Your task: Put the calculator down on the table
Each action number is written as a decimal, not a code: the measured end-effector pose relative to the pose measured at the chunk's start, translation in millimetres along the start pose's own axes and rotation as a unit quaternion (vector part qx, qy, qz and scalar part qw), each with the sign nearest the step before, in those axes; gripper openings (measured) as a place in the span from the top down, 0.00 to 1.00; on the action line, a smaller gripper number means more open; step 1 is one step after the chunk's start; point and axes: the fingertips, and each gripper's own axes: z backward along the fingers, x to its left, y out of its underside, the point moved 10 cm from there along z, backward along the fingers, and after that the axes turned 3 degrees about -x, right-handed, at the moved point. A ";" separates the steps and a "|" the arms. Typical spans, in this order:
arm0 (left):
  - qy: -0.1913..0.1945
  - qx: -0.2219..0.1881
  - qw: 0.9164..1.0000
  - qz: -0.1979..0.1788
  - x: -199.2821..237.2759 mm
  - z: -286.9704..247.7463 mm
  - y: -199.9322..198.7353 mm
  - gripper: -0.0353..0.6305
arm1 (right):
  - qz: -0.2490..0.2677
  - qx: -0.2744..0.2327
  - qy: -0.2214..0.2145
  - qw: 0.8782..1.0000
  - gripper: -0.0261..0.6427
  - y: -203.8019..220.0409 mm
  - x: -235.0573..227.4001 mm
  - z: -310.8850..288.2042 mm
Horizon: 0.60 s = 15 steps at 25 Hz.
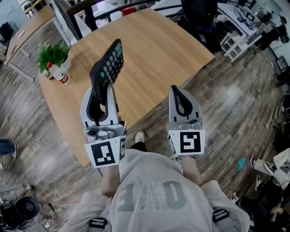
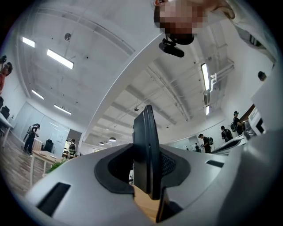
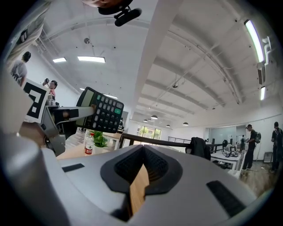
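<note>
A black calculator [image 1: 108, 65] with green and white keys stands tilted upward over the near left part of the wooden table [image 1: 154, 50]. My left gripper [image 1: 102, 89] is shut on its lower end. In the left gripper view the calculator [image 2: 148, 145] shows edge-on between the pads, against the ceiling. My right gripper [image 1: 177, 92] hangs over the table's near edge, jaws together with nothing between them. From the right gripper view the calculator [image 3: 102, 111] is up at the left, held by the left gripper [image 3: 66, 114]; my right gripper [image 3: 142, 170] shows only wood beyond its jaws.
A potted green plant [image 1: 53, 55] and a red-labelled bottle [image 1: 59, 74] stand at the table's left corner. A dark chair [image 1: 199, 11] and white shelves [image 1: 235, 43] lie beyond the far edge. People sit on the wooden floor at the right [image 1: 272, 167].
</note>
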 end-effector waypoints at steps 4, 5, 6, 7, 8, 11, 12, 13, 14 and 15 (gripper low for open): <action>0.000 -0.002 1.000 0.002 21.5 -44.1 16.0 0.77 | -0.004 -0.004 -0.007 1.000 0.93 1.2 -4.6 -53.9; 0.000 0.000 1.000 0.004 25.3 -53.6 19.2 0.77 | -0.007 -0.002 -0.006 1.000 0.93 2.8 -5.7 -63.2; 0.001 0.001 1.000 0.005 27.9 -62.3 22.3 0.77 | -0.013 0.002 -0.004 1.000 0.93 4.8 -7.3 -70.9; 0.002 0.002 1.000 0.005 29.5 -70.2 25.1 0.77 | -0.021 0.005 0.000 1.000 0.93 6.7 -9.5 -77.9; 0.002 0.001 1.000 0.007 30.5 -77.4 27.8 0.77 | -0.027 0.007 0.002 1.000 0.93 8.1 -12.2 -84.8; -0.002 0.002 1.000 0.018 32.0 -92.6 36.4 0.77 | -0.027 0.007 0.002 1.000 0.93 11.7 -20.8 -99.9; -0.003 0.007 1.000 0.021 31.0 -95.0 39.6 0.77 | -0.027 0.009 0.001 1.000 0.93 12.9 -23.5 -101.7; -0.004 0.013 1.000 0.023 28.8 -96.9 42.7 0.77 | -0.032 0.011 0.001 0.999 0.93 14.1 -26.6 -103.1; -0.005 0.018 1.000 0.022 25.8 -99.0 45.3 0.77 | -0.036 0.012 -0.001 0.999 0.93 15.5 -30.9 -105.2; -0.008 0.020 1.000 0.021 22.5 -101.7 47.0 0.77 | -0.035 0.011 -0.005 0.999 0.93 17.6 -36.4 -108.7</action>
